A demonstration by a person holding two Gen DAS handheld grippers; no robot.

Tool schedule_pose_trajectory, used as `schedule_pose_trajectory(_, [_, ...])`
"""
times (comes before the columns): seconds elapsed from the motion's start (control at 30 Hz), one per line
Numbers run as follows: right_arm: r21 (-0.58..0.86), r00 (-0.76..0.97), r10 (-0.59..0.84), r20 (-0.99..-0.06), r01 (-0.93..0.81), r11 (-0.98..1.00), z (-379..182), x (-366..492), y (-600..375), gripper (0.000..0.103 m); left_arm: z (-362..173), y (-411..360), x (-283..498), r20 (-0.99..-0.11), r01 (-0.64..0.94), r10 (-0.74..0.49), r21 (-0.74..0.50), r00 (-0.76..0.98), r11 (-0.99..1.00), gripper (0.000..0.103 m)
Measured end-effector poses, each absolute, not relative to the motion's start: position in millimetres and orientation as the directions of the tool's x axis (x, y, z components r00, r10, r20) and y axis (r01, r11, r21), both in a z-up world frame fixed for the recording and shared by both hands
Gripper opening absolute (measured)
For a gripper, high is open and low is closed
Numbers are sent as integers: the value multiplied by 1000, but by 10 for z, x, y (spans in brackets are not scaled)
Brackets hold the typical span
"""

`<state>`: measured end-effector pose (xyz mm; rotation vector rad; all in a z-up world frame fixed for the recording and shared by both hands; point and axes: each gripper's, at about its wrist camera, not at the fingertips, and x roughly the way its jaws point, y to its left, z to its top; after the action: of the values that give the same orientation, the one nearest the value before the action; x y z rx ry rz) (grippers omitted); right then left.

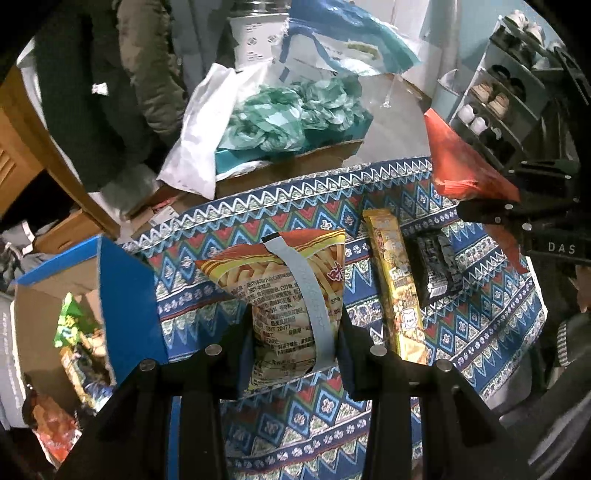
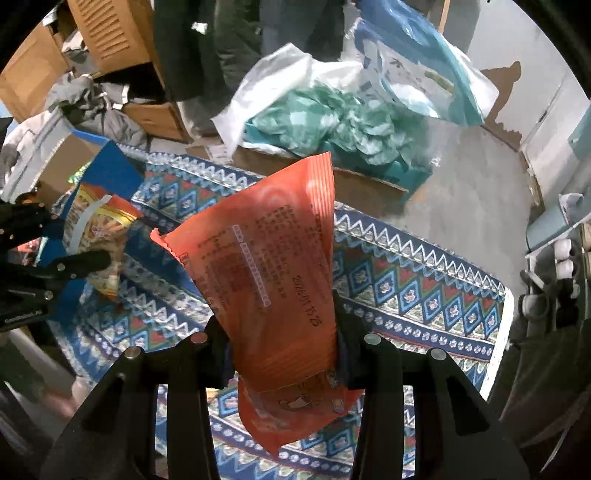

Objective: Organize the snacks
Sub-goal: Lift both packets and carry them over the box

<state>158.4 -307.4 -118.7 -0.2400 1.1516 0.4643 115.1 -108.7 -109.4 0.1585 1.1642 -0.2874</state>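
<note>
The left gripper [image 1: 293,354] is clamping its jaws on a fries bag [image 1: 284,291]; the right gripper [image 2: 282,354] is pinching an orange packet [image 2: 269,280], both seemingly above the patterned cloth [image 1: 480,325].

This is a lived-in room of a home, probably near the entrance or used for storage. At one side stands a shoe rack [image 1: 506,92] with several pairs of shoes on its shelves. Dark coats [image 1: 110,74] hang in the back, next to wooden furniture [image 2: 110,33] with slatted doors. The surface is covered by a patterned cloth [image 1: 461,332] in blue, red and white, as one finds in a household. Around it are open cardboard boxes [image 1: 48,295], one with snack packets inside, and a box with crumpled green plastic bags [image 1: 295,110]. A pile of clothes [image 2: 92,107] lies on the floor. The floor [image 2: 461,192] is bare grey.
</note>
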Motion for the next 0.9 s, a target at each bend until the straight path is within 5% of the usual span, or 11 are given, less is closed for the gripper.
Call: schedule_pose_trajectory(0.9, [79, 324, 355, -877, -631, 772, -741, 1176, -1890, 40, -557, 54, 621, -883, 155, -57, 18, 465, 988, 38])
